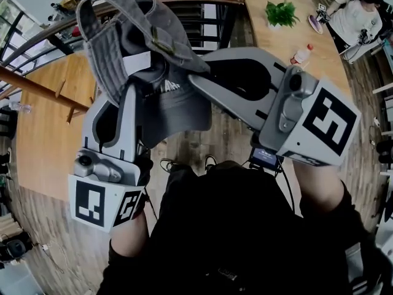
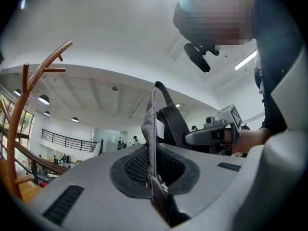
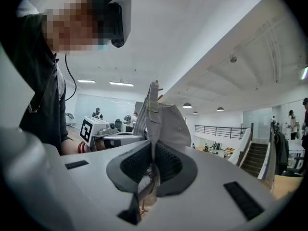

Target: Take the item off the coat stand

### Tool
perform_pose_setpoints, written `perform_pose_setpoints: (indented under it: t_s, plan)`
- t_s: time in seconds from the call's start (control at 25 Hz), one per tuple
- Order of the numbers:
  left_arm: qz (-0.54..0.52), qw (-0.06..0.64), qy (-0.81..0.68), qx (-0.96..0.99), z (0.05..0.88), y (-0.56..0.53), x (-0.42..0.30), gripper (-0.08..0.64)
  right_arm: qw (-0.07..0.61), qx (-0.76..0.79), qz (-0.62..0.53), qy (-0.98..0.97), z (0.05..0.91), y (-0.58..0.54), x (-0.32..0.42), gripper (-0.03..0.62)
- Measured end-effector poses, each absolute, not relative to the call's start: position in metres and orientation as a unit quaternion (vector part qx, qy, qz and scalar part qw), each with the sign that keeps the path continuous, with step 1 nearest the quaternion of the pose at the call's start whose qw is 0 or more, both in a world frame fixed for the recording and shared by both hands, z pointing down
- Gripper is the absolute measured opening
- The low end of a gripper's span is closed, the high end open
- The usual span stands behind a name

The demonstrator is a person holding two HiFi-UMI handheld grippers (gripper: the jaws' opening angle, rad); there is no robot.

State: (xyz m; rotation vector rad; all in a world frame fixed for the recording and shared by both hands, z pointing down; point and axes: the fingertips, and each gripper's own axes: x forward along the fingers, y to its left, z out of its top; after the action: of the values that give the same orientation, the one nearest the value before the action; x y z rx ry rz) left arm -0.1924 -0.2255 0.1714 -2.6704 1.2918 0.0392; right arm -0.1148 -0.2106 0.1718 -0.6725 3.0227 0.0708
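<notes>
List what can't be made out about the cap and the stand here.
- Stand: foot cut off by the left gripper view's edge.
- Label on the cap: print too small in every view.
- Left gripper and right gripper: fingertips under the cap in the head view.

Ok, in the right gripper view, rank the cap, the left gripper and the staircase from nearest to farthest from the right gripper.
1. cap, centre, clamped in the right gripper.
2. left gripper, to the left, gripping the same cap.
3. staircase, far right background.
</notes>
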Motion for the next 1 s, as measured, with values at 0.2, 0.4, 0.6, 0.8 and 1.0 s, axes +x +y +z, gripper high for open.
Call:
perform_pose_setpoints:
  t_s: [0.2, 0.4, 0.6, 0.8, 1.0]
  plan:
    - [0.003, 0.077, 0.415, -0.907, 0.191, -0.229, -0.155, 0.015, 0.018, -0.237, 0.009, 0.971, 0.194, -0.209, -0.078, 0.034]
    - [-0.006, 0.072, 0.391, -0.918, 0.202, -0.235, -0.138, 0.015, 0.011, -0.253, 0.004, 0.967, 0.207, -0.208, -0.063, 0.034]
    - [-0.008, 0.077, 0.368, -0.926, 0.203, -0.236, -0.123, 0.015, -0.003, -0.263, 0.014, 0.965, 0.212, -0.206, -0.055, 0.032]
    - [-0.005, 0.075, 0.36, -0.93, 0.204, -0.236, -0.119, 0.015, -0.008, -0.271, 0.012, 0.962, 0.214, -0.205, -0.051, 0.032]
    - [-0.007, 0.074, 0.349, -0.934, 0.207, -0.237, -0.114, 0.015, -0.012, -0.282, 0.014, 0.959, 0.214, -0.209, -0.049, 0.032]
